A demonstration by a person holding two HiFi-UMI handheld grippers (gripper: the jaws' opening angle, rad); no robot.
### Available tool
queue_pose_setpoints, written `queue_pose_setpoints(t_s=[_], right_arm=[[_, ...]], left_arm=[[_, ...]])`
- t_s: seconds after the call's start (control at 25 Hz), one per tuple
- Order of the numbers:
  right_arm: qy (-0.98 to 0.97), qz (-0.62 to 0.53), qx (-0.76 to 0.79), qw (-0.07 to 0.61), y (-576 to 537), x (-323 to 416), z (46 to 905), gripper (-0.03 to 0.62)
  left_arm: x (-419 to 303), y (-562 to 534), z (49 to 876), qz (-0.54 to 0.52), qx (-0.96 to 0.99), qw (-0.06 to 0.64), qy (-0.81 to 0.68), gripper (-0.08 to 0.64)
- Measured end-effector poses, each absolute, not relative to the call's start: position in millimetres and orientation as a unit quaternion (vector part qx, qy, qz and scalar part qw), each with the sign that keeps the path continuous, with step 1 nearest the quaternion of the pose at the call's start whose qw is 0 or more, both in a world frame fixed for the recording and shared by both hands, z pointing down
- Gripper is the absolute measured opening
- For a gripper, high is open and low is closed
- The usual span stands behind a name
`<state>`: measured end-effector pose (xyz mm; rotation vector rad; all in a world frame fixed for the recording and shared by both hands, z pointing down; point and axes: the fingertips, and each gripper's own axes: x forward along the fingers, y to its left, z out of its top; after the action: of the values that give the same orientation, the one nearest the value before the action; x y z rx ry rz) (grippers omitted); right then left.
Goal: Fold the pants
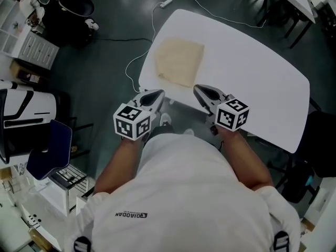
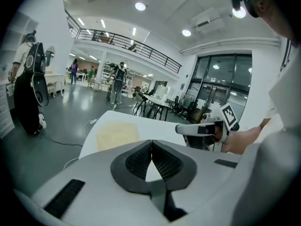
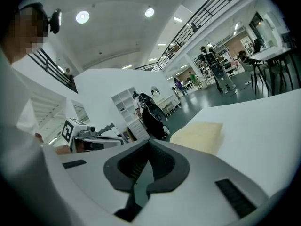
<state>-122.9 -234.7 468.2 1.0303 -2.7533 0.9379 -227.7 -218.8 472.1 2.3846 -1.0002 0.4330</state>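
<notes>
- Pants [image 1: 180, 62]: cream cloth, folded into a flat, near-square packet. Lies on the left end of the table, upper centre of the head view, well apart from both grippers.
- Table [image 1: 262, 67]: white with rounded corners. Runs diagonally across the upper right of the head view.
- Left gripper [image 1: 155, 94]: centre-left of the head view, tip at the table's near edge. Jaws closed together, nothing between them.
- Right gripper [image 1: 200, 91]: centre-right, tip overlapping the table's near edge. Jaws closed together, nothing gripped.
- Cable [image 1: 137, 56]: white, trails over the dark floor left of the table.
- Chair [image 1: 50, 150]: blue, lower left.
- Shirt [image 1: 184, 193]: white, on the person, fills the bottom centre.
</notes>
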Motion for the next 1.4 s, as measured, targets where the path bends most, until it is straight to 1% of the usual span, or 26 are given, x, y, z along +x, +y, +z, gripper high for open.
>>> queue_pose_setpoints(t_s=[0.2,0.4,0.64,0.92,1.12,1.4], right_arm=[[-0.896,0.315,0.311,-0.007,-200,-106,472,0.02],[-0.883,0.33,0.332,-0.028,-187,-90,475,0.018],[-0.886,0.304,0.35,-0.023,-185,-88,468,0.018],[-0.877,0.288,0.384,-0.004,-194,-110,473,0.018],[-0.86,0.284,0.425,-0.004,-212,-145,480,0.018],[-0.821,0.281,0.496,-0.027,-240,-220,483,0.018]], left_arm=[[-213,-193,482,0.156,0.875,0.271,-0.371,0.028],[-204,-177,479,0.176,0.877,0.262,-0.362,0.028],[-210,-184,468,0.172,0.882,0.247,-0.363,0.028],[-231,-201,477,0.175,0.894,0.248,-0.33,0.028],[-270,-223,472,0.189,0.912,0.218,-0.291,0.028],[-367,-266,477,0.194,0.926,0.205,-0.252,0.028]])
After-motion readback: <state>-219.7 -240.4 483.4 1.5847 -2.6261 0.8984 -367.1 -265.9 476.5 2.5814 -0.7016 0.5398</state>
